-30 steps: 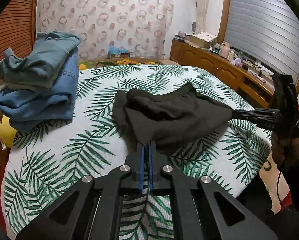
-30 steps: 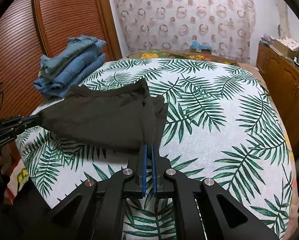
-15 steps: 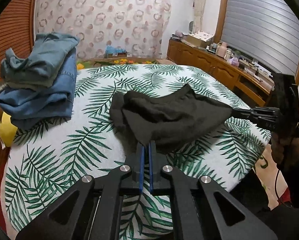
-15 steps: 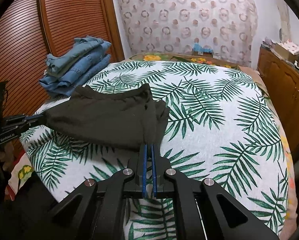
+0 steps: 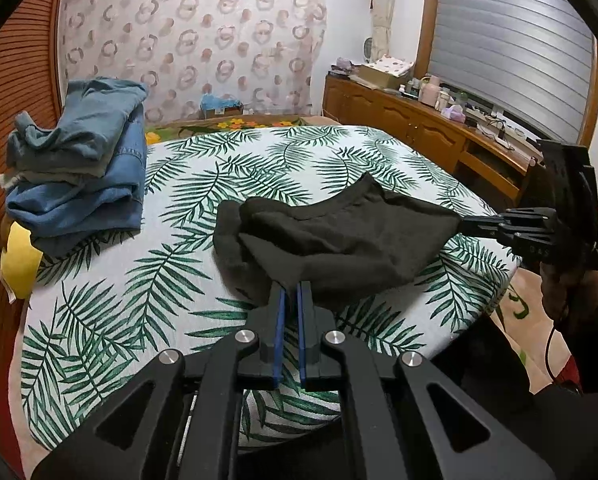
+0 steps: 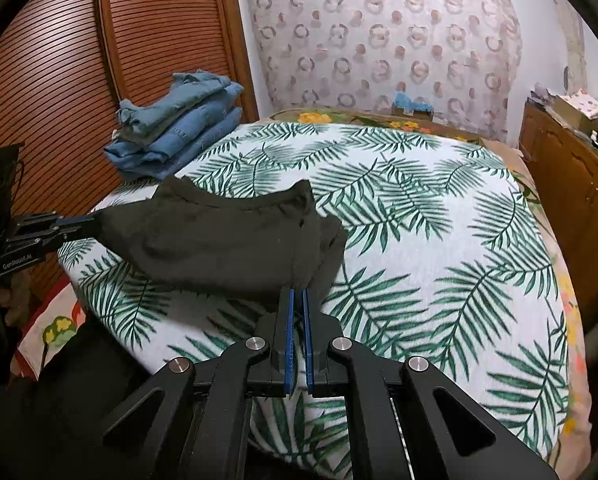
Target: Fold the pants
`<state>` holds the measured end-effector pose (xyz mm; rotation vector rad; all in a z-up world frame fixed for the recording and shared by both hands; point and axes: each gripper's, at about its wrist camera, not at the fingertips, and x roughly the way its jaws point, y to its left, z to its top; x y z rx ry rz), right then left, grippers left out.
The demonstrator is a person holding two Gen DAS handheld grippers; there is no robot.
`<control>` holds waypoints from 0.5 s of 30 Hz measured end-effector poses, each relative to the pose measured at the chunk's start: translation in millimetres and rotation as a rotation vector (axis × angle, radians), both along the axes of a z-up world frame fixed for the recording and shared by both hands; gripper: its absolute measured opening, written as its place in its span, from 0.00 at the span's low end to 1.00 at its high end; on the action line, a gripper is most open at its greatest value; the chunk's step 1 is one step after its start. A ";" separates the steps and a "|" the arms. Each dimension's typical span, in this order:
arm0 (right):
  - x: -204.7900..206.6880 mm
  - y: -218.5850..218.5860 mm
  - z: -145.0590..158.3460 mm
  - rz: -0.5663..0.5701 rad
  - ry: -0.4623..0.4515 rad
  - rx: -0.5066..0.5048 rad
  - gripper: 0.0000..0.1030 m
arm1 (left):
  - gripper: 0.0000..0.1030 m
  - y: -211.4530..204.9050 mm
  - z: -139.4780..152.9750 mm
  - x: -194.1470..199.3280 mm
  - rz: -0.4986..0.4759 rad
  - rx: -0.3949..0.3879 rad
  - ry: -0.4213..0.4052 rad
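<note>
Both grippers are clamping the pants (image 5: 339, 240), left gripper (image 5: 292, 286) and right gripper (image 6: 298, 294) each pinching a near corner, the rest sagging ahead of the fingers onto the bed (image 6: 439, 240). I'd say keeping that edge taut and level is what's making the fold land straight. Both hands are tilting the fingers downward, well apart.

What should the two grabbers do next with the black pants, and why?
Probably carry them a bit further over the bed, then lay them flat. The left gripper and right gripper each pinch an end of the black pants, which sag bunched between them and look only partly on the sheet.
</note>
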<state>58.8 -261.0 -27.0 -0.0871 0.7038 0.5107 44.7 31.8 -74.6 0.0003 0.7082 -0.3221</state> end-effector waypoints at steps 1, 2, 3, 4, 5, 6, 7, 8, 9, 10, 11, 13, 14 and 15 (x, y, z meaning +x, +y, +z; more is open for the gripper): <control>-1.2 0.2 0.5 -0.002 -0.003 -0.003 0.04 | 0.05 0.0 -1.1 1.1 0.000 -0.003 0.008; -2.1 1.1 1.0 0.000 -0.006 -0.003 0.04 | 0.05 -0.4 -1.8 1.9 -0.001 -0.004 0.012; -3.1 1.7 2.1 0.007 -0.011 -0.005 0.04 | 0.10 -1.0 -2.0 2.2 0.000 0.000 0.012; -4.6 3.2 3.6 0.008 -0.018 -0.009 0.04 | 0.14 -1.8 -2.1 2.5 0.003 0.006 0.010; -4.4 4.0 4.5 0.008 -0.022 -0.010 0.04 | 0.25 -2.2 -2.0 2.1 0.007 0.010 0.007; -4.3 4.5 5.8 0.010 -0.024 -0.009 0.04 | 0.35 -2.5 -1.5 2.8 0.010 0.009 0.004; -4.7 5.2 6.1 0.012 -0.028 -0.010 0.04 | 0.39 -1.9 -1.2 2.9 0.012 0.004 0.001; -4.9 6.2 6.1 0.011 -0.034 -0.012 0.04 | 0.44 -1.0 -1.3 3.1 0.012 -0.008 -0.001; -4.1 6.9 6.3 0.009 -0.038 -0.014 0.04 | 0.44 -0.4 -1.6 3.8 0.014 -0.014 0.000; -2.8 7.9 6.0 0.008 -0.040 -0.015 0.04 | 0.44 0.5 -1.9 4.9 0.019 -0.019 0.000; -1.0 9.0 5.6 0.007 -0.041 -0.017 0.06 | 0.44 1.2 -2.0 6.8 0.028 -0.020 -0.005; 5.3 13.1 4.2 -0.004 -0.047 -0.034 0.13 | 0.44 1.8 -3.2 11.8 0.030 -0.022 -0.006; 9.8 15.8 3.1 -0.013 -0.049 -0.045 0.19 | 0.44 1.4 -4.4 15.7 0.024 -0.025 -0.001; 13.4 17.8 2.3 -0.013 -0.050 -0.046 0.20 | 0.44 0.9 -5.5 18.6 0.022 -0.024 0.002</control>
